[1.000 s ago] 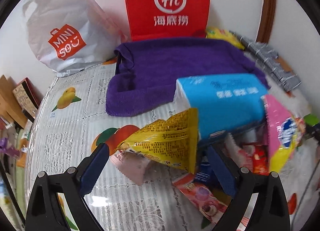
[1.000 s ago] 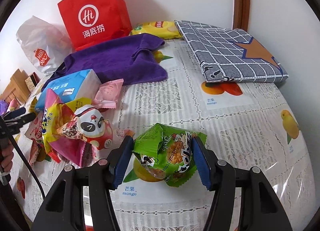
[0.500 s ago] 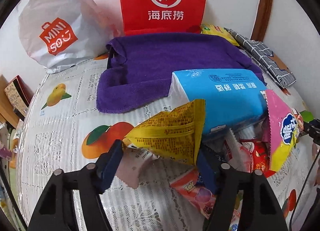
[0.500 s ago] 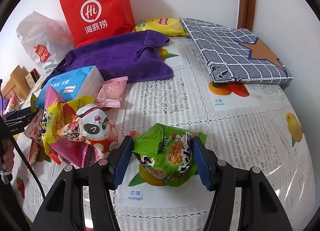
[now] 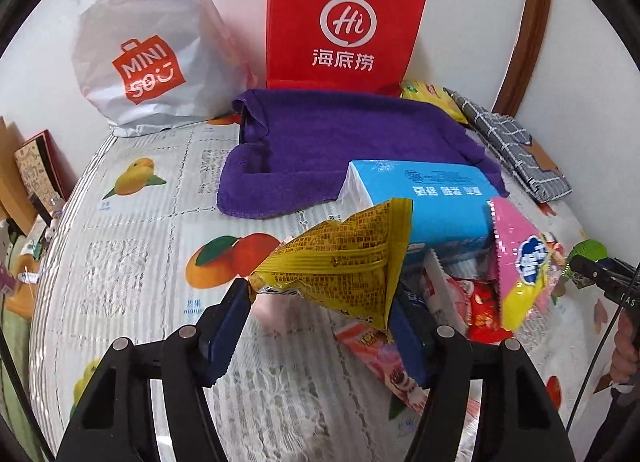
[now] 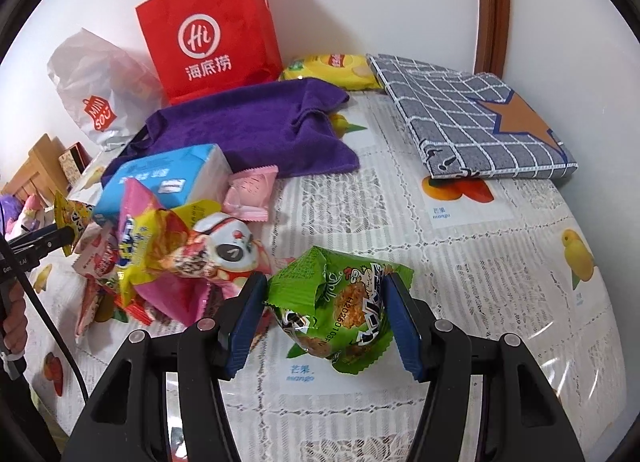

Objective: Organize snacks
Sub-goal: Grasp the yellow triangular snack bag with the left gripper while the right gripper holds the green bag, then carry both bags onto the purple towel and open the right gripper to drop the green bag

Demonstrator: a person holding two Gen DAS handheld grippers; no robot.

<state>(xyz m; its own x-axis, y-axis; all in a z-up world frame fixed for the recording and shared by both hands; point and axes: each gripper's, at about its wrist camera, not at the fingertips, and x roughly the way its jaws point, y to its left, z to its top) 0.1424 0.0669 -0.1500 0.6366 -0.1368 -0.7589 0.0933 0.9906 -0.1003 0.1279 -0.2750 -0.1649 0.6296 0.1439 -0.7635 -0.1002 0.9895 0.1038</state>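
Both grippers loaded above the snack pile

The left gripper (image 5: 320, 326), jaws just closed, pinches a yellow snack packet (image 5: 344, 262) lifted over the heap; the right gripper (image 6: 324, 326) clamps a green snack packet (image 6: 340, 302) beside it, purple towel (image 6: 248, 129) farther back.

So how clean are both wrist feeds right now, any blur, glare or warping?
Left wrist view: the pink-and-yellow packet is motion-blurred, the red bag sharp. Right wrist view: crisp, slight sheen on the green packet. Both bend at the rim with dark corners.
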